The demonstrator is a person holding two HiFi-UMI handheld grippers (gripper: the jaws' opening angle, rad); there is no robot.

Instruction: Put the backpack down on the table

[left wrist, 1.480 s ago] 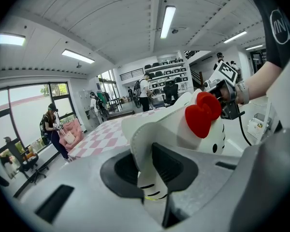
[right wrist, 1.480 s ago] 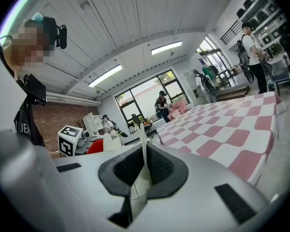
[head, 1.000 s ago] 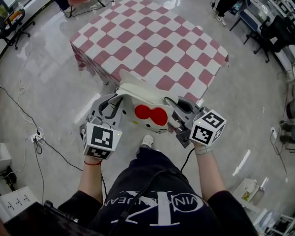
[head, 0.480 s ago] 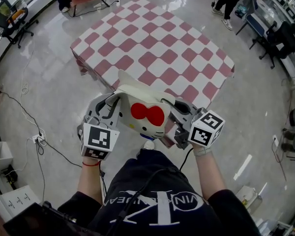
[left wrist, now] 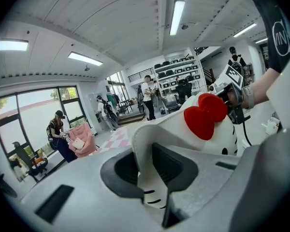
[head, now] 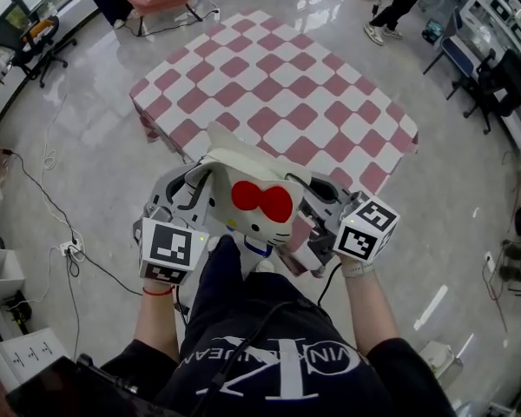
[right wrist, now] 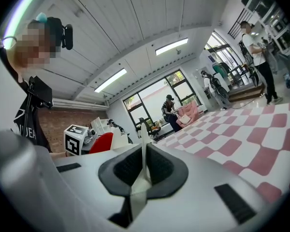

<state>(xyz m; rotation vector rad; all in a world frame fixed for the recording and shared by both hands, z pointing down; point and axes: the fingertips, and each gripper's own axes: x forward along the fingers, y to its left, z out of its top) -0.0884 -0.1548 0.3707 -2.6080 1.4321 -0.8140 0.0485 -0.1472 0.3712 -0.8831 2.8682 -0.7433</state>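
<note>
Backpack [head: 259,205] — seemingly soft, light, apt to sag — hangs just short of the counter [head: 278,94], left gripper [left wrist: 152,175] jaws clamped on its padded white edge, right gripper [right wrist: 144,170] jaws pinching a thin flap.

checkered table [head: 278,94] lies open just ahead of the held backpack [head: 252,181]; person's knee [head: 230,268] crowds below it.
</note>
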